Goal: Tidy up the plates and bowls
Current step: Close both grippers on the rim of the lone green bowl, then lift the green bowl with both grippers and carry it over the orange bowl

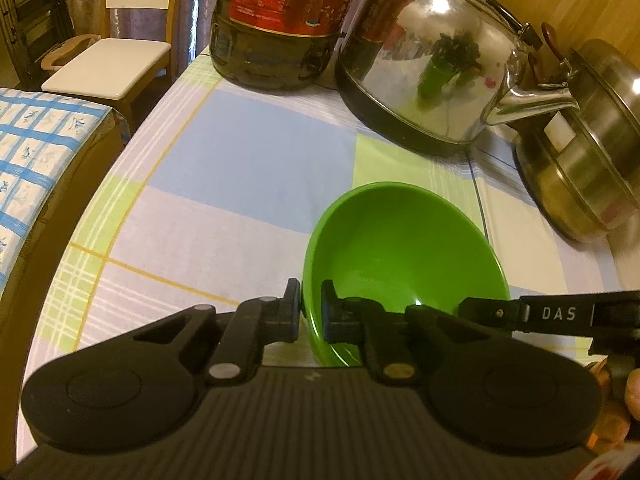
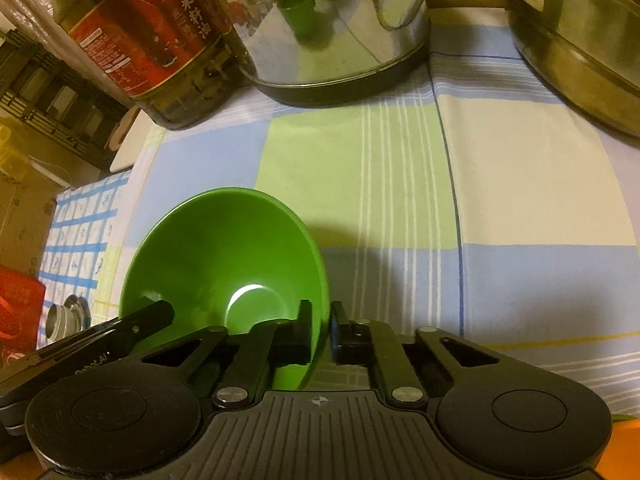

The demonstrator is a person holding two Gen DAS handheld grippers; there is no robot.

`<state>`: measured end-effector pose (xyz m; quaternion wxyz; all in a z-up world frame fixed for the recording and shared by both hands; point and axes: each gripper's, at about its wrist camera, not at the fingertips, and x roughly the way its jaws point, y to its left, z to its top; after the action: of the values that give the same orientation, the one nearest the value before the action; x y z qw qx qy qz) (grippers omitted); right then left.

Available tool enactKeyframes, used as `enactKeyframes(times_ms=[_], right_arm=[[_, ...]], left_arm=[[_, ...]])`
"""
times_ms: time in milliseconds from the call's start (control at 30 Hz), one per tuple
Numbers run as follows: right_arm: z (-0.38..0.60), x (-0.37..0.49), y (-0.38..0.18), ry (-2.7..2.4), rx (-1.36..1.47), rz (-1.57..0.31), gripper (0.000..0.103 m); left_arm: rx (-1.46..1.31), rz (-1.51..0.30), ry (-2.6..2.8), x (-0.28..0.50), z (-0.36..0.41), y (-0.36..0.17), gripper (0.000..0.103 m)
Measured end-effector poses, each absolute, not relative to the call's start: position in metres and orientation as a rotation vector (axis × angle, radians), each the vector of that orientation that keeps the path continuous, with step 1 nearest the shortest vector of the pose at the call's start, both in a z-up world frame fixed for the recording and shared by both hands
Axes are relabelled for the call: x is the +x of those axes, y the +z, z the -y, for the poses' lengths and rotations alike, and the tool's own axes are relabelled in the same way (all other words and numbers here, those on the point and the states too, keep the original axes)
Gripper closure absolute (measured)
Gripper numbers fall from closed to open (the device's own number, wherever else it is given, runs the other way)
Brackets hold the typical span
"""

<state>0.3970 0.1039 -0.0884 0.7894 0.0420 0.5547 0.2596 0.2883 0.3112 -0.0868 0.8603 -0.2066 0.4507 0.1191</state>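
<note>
We judge we are early on: we have only the one bowl in hand, and no plates or stack show anywhere. Our left gripper pinches its near-left rim, one finger inside, one outside; our right gripper clamps the opposite rim likewise. The bowl is plain glossy green, empty and clean.
</note>
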Motion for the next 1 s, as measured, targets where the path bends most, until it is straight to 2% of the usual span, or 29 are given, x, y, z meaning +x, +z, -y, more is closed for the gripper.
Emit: enactKeyframes(times_ms=[567,1000], right_arm=[[-0.095,0.358,-0.071,0.557,0.089,-1.181,0.096],[-0.070,0.278,-0.043,0.577,0.088,-1.125,0.096]], left_arm=[[-0.416,-0.932,0.257,0.251,-0.300,-0.062,0.096],[-0.439,-0.903,0.271,0.171,-0.275,-0.033,0.097]])
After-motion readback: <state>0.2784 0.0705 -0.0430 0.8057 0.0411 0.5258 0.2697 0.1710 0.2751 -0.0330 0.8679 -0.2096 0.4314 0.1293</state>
